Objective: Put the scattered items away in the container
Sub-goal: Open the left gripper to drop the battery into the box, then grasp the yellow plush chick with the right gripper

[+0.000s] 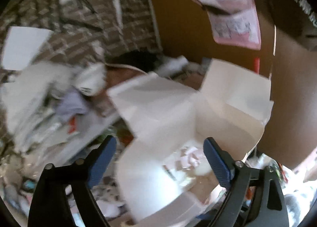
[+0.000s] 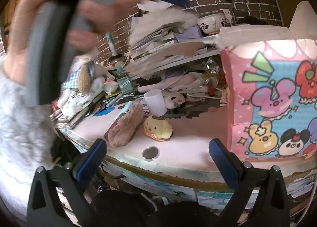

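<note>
Nearest the right wrist lens, the right gripper (image 2: 157, 154) hangs with its jaws spread wide and nothing between them, over the near edge of the pink table (image 2: 188, 140). Taking the pink cartoon-printed box (image 2: 273, 104) as the landmark: far to its left a blurred hand (image 2: 57, 27) in a fluffy pale sleeve (image 2: 21, 128) grips the grey handle of the other tool. Nearer the box lie a brown furry pouch (image 2: 126, 128), then a yellow plush toy (image 2: 158, 129) just beside the pouch, with a white cup (image 2: 155, 102) behind them and a round coin-like disc (image 2: 150, 152) in front, near the table edge. All four sit on the table, left of the box and outside it.

In the left wrist view, heavily blurred, the left gripper (image 1: 159, 154) is held above the same box (image 1: 178, 112), its white flaps standing open, jaws wide apart and empty. Pale items show inside, too smeared to name. Left of the box lies a heap of papers (image 1: 35, 108).
</note>
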{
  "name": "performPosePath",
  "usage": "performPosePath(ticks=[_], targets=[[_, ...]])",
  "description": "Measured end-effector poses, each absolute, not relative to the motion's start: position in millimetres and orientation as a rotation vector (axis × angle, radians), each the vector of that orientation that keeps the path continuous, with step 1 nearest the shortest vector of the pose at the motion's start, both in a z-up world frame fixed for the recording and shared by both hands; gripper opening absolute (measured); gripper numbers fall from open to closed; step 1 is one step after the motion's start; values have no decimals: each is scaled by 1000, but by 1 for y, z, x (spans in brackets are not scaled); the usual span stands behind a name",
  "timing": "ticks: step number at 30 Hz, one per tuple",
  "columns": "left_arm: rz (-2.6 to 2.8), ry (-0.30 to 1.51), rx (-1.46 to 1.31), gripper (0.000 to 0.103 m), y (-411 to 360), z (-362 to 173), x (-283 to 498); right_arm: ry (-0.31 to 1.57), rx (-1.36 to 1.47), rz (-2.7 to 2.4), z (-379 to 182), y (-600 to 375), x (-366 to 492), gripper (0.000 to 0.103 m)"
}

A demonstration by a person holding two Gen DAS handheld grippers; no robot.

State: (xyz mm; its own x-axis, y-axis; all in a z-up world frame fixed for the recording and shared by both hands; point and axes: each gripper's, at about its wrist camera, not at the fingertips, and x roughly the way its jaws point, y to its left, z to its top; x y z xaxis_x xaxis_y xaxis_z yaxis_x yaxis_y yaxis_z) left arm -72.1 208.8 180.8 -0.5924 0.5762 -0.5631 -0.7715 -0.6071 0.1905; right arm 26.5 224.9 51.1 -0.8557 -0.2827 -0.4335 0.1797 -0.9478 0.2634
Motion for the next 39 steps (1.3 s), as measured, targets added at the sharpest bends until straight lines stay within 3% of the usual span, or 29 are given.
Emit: performPosePath(ticks=[5, 11, 18, 28, 31, 33, 39], targets=[[2360, 479, -474, 102, 151, 193, -54, -277, 694, -2795, 46, 217, 20, 103], [2622, 406, -487, 102, 77, 178, -43, -197, 698, -2793, 40, 202, 6, 103], [2779, 212, -648, 102, 2, 122, -51, -23, 689, -2838, 38, 185, -17, 103], [2796, 91, -884, 102, -44, 57, -51, 101, 680, -2908, 33, 171, -31, 102], [2779, 59, -887, 102, -45, 55, -49, 60, 727, -2898, 29, 174, -38, 93], [2775, 57, -877, 102, -44, 56, -48, 72, 767, -2892, 25, 175, -42, 74], [2745, 54, -868, 102, -35, 57, -50, 38, 808, -2891, 13, 180, -53, 69]])
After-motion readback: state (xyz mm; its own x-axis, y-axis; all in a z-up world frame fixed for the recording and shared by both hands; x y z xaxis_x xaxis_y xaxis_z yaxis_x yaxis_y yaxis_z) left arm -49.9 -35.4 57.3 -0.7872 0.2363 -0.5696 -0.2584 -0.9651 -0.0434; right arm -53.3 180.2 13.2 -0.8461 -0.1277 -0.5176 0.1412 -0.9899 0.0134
